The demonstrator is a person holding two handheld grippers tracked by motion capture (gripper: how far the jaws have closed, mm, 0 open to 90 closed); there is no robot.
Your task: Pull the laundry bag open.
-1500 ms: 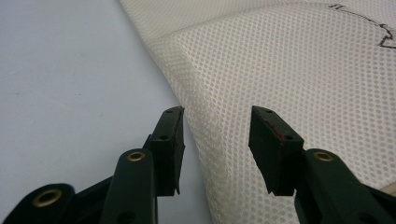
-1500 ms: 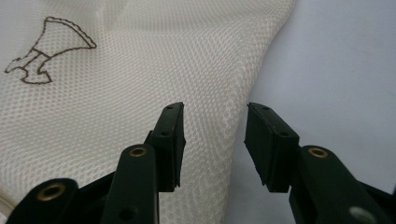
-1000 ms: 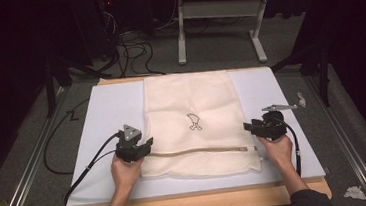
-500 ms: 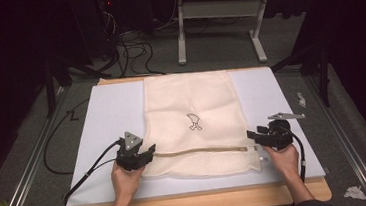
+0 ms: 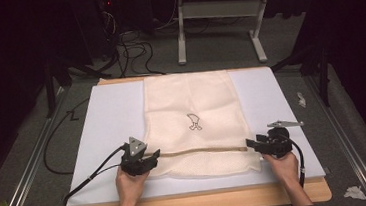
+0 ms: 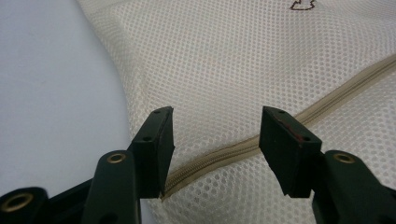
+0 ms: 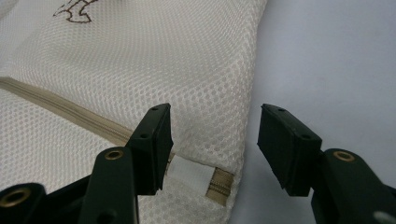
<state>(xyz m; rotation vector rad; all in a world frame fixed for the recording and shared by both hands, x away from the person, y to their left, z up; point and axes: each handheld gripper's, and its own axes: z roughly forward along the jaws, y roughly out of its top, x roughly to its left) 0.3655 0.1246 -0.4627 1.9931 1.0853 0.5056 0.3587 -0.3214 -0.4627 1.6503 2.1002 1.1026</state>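
Both hands have slid down toward the lower edge of the high view since the earlier frames, and both sets of jaws have just been opening, with mesh under them but nothing pinched. Left gripper [image 5: 151, 158] sits at lower left of the bag [image 5: 195, 119], released, jaws spread over the zip's [image 5: 200, 151] left end; in its own view the zip [image 6: 322, 100] runs up and away to the right between the pads. Right gripper [image 5: 251, 143] mirrors it at lower right, also released, jaws straddling the bag's side edge [image 7: 245, 116] with a white tab [image 7: 187, 176] at the zip's end just beside one pad. Bag lies flat on the white mat [image 5: 107, 119], centre of frame, long axis running up the picture, zip crossing it left to right near the bottom. Each gripper is nearest its own end of the zip, so the next pinch likely lands on the two lower corners
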